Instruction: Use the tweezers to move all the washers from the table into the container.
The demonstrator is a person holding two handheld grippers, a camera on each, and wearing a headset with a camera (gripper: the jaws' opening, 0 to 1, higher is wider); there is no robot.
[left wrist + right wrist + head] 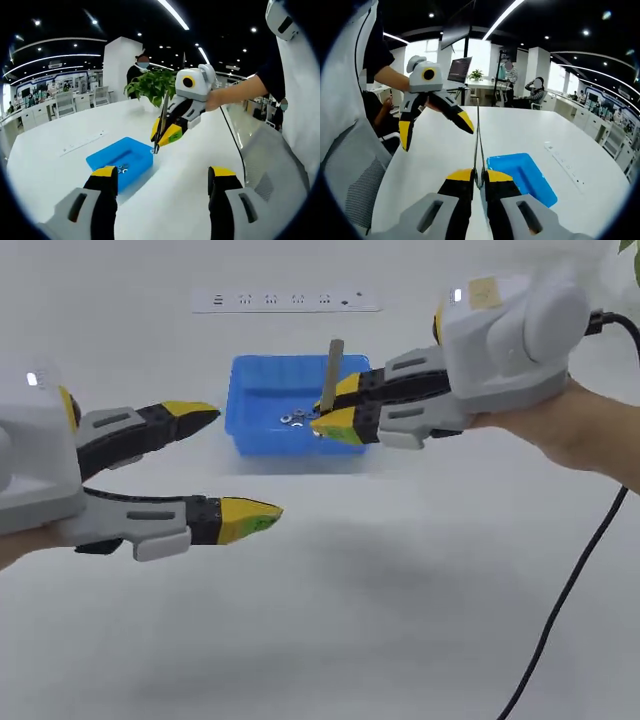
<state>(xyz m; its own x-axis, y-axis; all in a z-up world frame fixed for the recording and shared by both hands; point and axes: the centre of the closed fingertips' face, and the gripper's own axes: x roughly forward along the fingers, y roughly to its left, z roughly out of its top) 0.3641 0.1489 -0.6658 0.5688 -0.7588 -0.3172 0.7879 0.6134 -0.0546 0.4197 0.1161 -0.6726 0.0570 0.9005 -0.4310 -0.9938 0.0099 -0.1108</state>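
Yellow-tipped, the left claw hung wide apart and empty, at eight o'clock from the blue container. Inside it, washers lay just at nine o'clock of the tips of the tweezers, which the right claw clamped. This was likely the drop-off step; the next move called for finding any washer left on the tabletop.

I see the head view bright, the white bench glaring under soft shadows; both gripper views bow the ceiling strip lights near their edges.
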